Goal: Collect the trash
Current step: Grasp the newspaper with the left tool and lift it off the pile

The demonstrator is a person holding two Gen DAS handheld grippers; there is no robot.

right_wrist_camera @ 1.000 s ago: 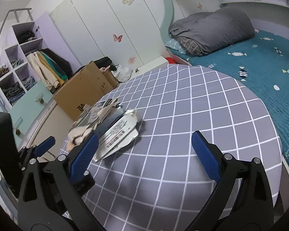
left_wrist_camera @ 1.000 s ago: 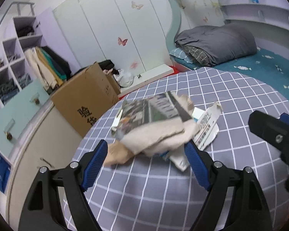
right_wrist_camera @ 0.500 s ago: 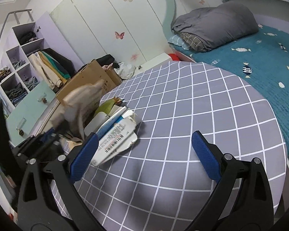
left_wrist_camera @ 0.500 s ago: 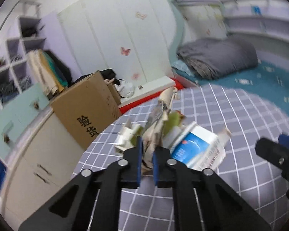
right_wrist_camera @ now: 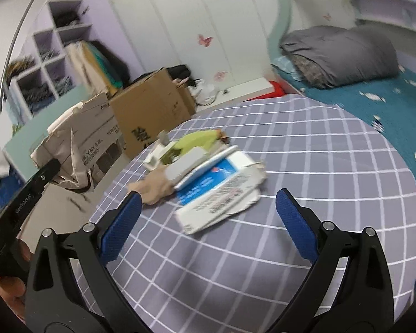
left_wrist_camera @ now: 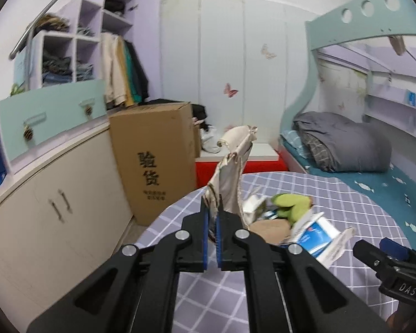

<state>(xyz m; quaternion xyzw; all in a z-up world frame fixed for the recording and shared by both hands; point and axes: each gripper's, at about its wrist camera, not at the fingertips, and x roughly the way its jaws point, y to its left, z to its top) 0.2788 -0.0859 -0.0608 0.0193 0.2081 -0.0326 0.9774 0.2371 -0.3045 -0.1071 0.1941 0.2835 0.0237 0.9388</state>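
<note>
Left claw (left_wrist_camera: 212, 222) is clamped on a crumpled beige sheet of cardboard packaging (left_wrist_camera: 231, 174), its blue pads almost meeting with the paper pinched between them. The sheet stands up from the pads toward twelve o'clock in the left wrist view, lifted clear of the bench (left_wrist_camera: 332, 194). From the right wrist view the same sheet (right_wrist_camera: 77, 141) hangs at about nine o'clock, out beyond the bench edge and in front of the cardboard box (right_wrist_camera: 152, 111) on the floor.

Right claw (right_wrist_camera: 208, 216) is spread wide and holds nothing; it hovers over the checked cloth with the remaining litter just ahead of it, toward twelve o'clock.

What remains on the bench is a small heap: a torn blue-and-white carton (right_wrist_camera: 219, 188) lying flat nearest the right claw, a scrap of brown paper (right_wrist_camera: 152, 188) touching its left side, a green wrapper (right_wrist_camera: 199, 138) at the far side of the heap, and some white card pieces (right_wrist_camera: 185, 161) between them. All of these overlap or touch one another.

By my reading the job is at an early stage. One piece is picked up but not yet dropped anywhere, and no bin or bag is plainly visible; the open box may be the destination, though I cannot tell. At least four items are left to gather, and the free right claw is well placed to take the carton.
</note>
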